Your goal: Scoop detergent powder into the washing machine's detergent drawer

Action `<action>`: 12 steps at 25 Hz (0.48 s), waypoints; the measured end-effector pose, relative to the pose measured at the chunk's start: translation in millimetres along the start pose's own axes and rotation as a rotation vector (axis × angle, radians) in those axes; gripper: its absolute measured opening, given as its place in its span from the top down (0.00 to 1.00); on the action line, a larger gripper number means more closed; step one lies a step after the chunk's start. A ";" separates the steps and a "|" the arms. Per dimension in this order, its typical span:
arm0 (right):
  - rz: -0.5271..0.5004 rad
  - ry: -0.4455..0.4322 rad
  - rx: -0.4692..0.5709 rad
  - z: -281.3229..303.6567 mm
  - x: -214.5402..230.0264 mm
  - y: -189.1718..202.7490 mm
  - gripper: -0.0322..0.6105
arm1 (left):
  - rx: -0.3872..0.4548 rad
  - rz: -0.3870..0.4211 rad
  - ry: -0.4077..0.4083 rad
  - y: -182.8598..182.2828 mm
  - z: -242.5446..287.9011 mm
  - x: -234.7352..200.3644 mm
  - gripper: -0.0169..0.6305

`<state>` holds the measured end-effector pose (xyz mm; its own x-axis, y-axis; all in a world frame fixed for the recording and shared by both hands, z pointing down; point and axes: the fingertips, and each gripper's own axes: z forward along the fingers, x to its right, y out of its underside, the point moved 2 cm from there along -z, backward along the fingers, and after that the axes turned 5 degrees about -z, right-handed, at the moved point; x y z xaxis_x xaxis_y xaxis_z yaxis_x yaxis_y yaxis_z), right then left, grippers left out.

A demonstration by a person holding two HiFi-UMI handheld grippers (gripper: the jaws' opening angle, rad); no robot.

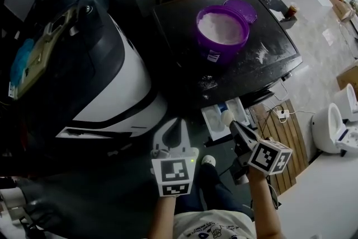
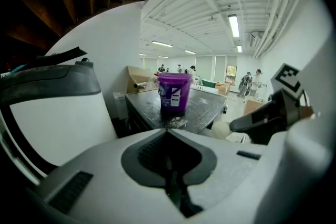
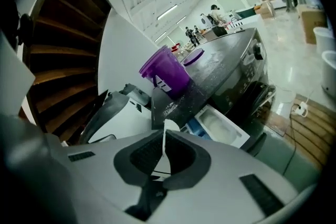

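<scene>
Scoop [image 1: 227, 117] in right gripper [image 1: 235, 127] — over drawer [image 1: 212, 123]

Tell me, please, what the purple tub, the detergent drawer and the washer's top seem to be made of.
Purple tub: probably plastic, smooth with a soft sheen and a stuck-on label.
Detergent drawer: white moulded plastic, by its rounded compartments.
Washer's top: dark and glossy, reflecting light; painted metal or glass, unclear.

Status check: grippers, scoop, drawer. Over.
Left gripper shut, empty. Right gripper shut on white scoop, held at the open detergent drawer. Purple powder tub open on machine top. Nothing blocking the drawer.
</scene>
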<state>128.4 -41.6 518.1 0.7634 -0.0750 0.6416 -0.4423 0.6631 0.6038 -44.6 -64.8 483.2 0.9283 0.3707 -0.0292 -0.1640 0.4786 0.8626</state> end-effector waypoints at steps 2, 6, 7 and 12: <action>-0.039 0.014 -0.010 2.7 1.9 3.0 0.92 | -0.005 -0.001 0.003 2.6 1.7 1.1 0.97; -0.122 0.043 -0.034 8.9 3.1 8.1 0.92 | -0.011 0.000 0.008 5.9 4.2 2.4 0.97; -0.151 0.053 -0.042 10.6 3.1 9.4 0.92 | -0.012 0.000 0.009 7.1 4.7 2.2 0.97; -0.306 0.102 -0.074 18.9 1.2 13.2 0.92 | -0.021 -0.006 0.006 11.9 5.9 -0.7 0.97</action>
<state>114.6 -47.0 535.7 0.9006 -0.2061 0.3828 -0.1530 0.6738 0.7228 -45.3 -64.1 496.4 0.9271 0.3729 -0.0376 -0.1656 0.4976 0.8515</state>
